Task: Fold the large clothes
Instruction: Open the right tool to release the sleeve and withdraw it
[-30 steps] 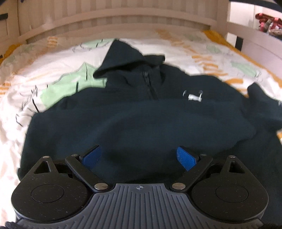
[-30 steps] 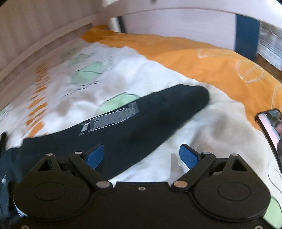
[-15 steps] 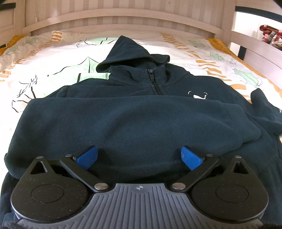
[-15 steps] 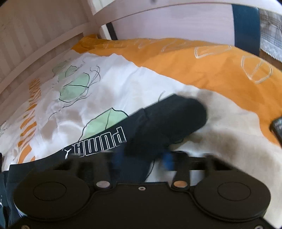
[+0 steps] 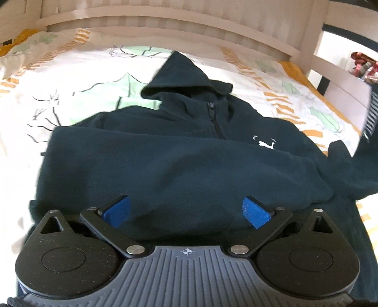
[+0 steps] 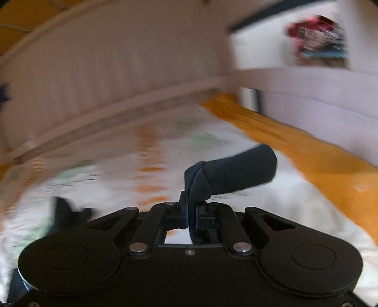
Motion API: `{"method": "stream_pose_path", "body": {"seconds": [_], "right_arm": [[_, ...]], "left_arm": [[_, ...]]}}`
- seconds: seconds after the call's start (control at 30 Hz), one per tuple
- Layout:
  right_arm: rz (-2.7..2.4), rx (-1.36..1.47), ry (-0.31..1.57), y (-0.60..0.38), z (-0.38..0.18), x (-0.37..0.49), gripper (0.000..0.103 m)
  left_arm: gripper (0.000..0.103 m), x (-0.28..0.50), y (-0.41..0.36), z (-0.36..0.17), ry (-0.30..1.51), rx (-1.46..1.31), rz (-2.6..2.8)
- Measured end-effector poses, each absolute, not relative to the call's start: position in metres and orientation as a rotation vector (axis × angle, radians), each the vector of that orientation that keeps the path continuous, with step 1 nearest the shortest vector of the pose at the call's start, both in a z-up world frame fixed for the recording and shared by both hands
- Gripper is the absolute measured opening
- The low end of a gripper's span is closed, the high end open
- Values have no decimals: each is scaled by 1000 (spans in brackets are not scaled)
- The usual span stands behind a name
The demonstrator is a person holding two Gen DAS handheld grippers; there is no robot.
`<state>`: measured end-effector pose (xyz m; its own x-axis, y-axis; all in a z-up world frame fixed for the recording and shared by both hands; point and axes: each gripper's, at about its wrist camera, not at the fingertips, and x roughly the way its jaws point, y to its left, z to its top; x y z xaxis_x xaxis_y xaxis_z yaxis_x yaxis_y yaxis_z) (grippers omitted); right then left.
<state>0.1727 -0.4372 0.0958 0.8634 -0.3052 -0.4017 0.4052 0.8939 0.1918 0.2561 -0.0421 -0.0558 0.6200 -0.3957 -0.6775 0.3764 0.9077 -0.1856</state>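
Navy fleece fills the left wrist view: a hoodie [image 5: 179, 165] lies face up on the bed [image 5: 70, 78], its hood [image 5: 179, 78] pointing toward the slatted headboard [image 5: 165, 21]. A zip [image 5: 216, 120] runs down from the collar, and a small white logo [image 5: 265, 142] sits on the chest. One sleeve [image 5: 189, 174] is folded across the front of the body, its cuff end reaching toward the right side of the view. The left gripper [image 5: 186, 210] hovers over the lower part of the hoodie with its jaws spread wide and its blue pads [image 5: 255, 211] clear of the cloth; nothing is held between them.

The right wrist view is heavily blurred. There the right gripper [image 6: 191, 212] is closed tight on the other sleeve [image 6: 236, 170], whose dark cuff sticks out past the fingertips and hangs above the bed, lifted off the white and orange cover [image 6: 307, 160]. A strip of the same fabric passes down between the jaws. A white rail [image 6: 307, 80] runs along the bed's far side, with something red, too blurred to identify, beyond it.
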Motion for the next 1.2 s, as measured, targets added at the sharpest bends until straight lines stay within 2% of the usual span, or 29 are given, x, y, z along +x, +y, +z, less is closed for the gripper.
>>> {"method": "stream_pose_path", "body": {"seconds": [0.23,0.5,0.67,0.73,0.8,0.83,0.87,1.2], "right_arm": [[-125,190,418,-313,88,229,12],[40,18,576,-205,7,278,12],[80,-107,659,-167,-37,270,15],[104,-127,676,-157,-45,266,22],[144,-136,689,-150,-50,258,45],[174,-134,694,-149,-51,254,62],[201,-126,694,-148,-51,249,74],[232,-84,610,-182,-31,194,76]], "left_arm": [[102,260,7,-43,772,-74,-398],[102,264,59,-41,787,-141,-343],[103,264,77,-42,799,-218,-334],[103,263,81,-41,795,-234,-337],[103,265,81,-39,790,-246,-341],[103,265,81,-38,787,-250,-344],[103,266,80,-37,785,-253,-346],[103,270,47,-30,781,-235,-428]]}}
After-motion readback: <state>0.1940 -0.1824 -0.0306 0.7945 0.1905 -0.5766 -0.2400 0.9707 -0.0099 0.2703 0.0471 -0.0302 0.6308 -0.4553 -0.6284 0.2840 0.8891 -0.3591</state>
